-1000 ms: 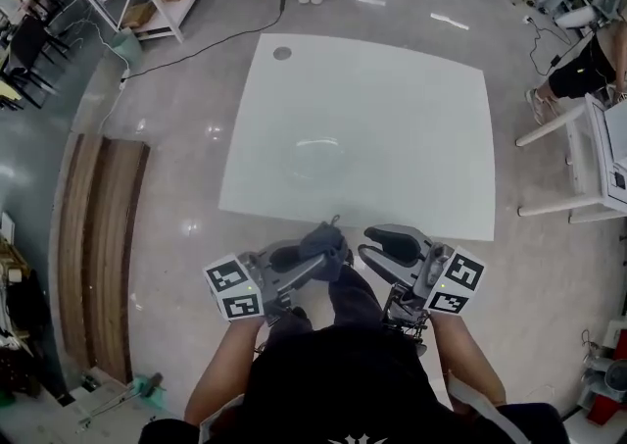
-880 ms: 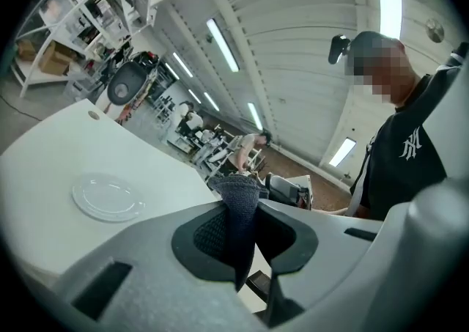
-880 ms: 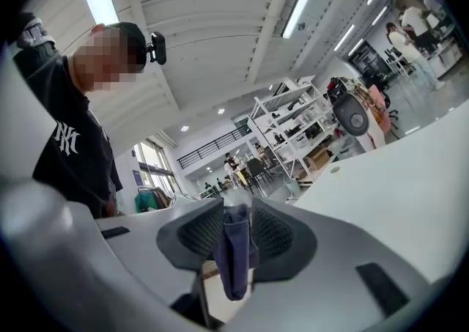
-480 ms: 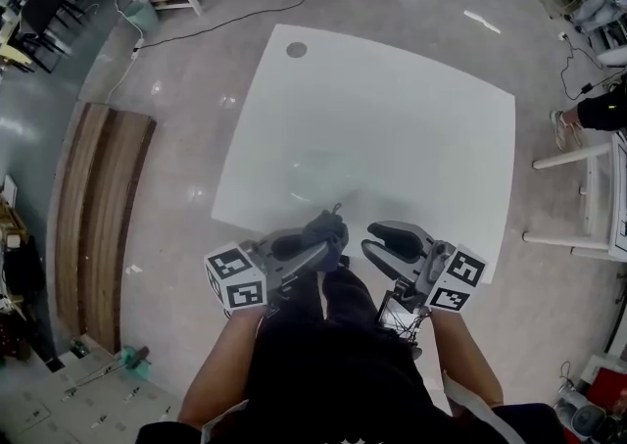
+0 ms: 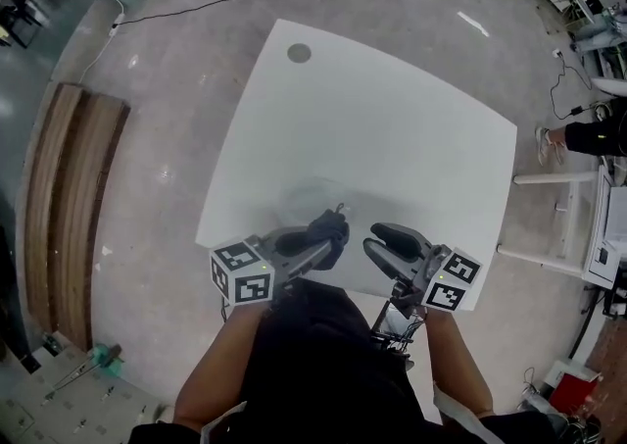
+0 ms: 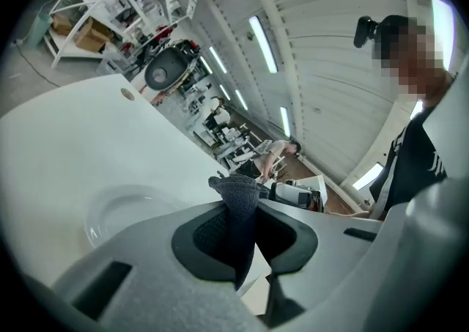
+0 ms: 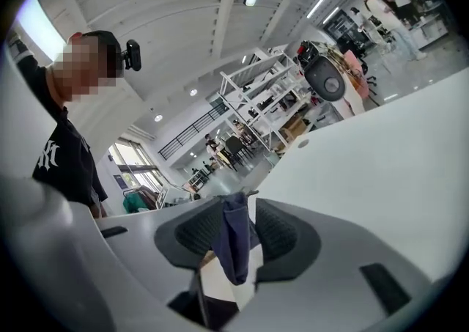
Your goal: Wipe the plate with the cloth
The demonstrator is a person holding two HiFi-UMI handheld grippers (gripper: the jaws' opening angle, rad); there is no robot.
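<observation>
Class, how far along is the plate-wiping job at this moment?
Done: the cloth is picked up, clamped in the left gripper. In hand: it is held over the table, short of the clear plate, not touching it. Left: bringing the cloth onto the plate and wiping it.

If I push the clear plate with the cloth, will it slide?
Probably: the plate looks like smooth glass on a smooth white table, so it may skate. Being shallow, it seems unlikely to tip. It looks breakable; press gently.
</observation>
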